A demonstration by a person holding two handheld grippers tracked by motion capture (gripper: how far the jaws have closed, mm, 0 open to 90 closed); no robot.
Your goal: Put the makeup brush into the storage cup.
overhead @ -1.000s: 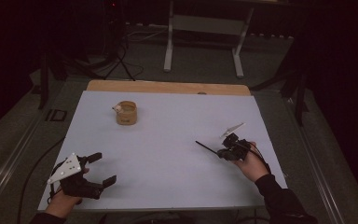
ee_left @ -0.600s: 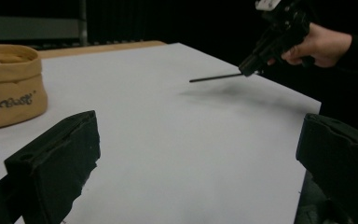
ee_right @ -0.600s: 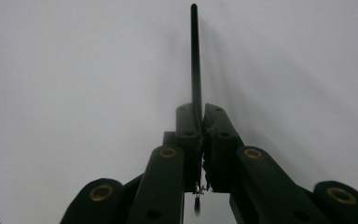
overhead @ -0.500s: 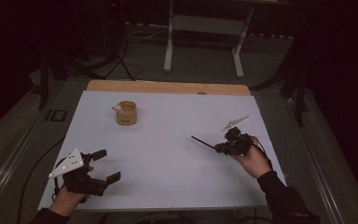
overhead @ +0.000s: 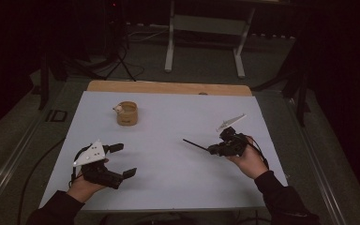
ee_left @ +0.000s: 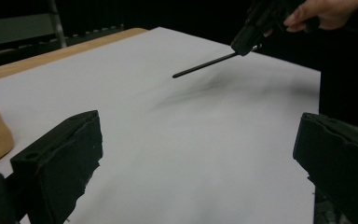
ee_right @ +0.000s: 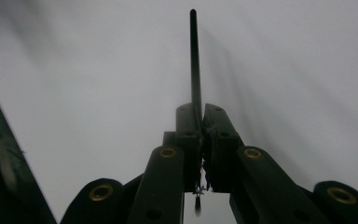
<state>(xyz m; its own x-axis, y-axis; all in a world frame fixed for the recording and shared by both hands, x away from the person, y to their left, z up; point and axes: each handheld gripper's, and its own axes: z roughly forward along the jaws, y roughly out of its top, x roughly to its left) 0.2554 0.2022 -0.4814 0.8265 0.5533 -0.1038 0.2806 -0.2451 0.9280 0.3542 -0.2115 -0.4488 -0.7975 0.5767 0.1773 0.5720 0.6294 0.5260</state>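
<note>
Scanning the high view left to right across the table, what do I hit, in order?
Left gripper, jaws open → tan cup → thin black rod → right gripper, shut on the rod.

Lighting: dim; white table (overhead: pixel 168 140) the sole bright area, surroundings near black. Shadows soft, smeared. Right gripper view hazy; left gripper view's near jaws blurred.

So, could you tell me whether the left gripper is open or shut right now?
Open. The left gripper has its two black jaws set wide apart in its own view, with bare white table between them and nothing held.
</note>
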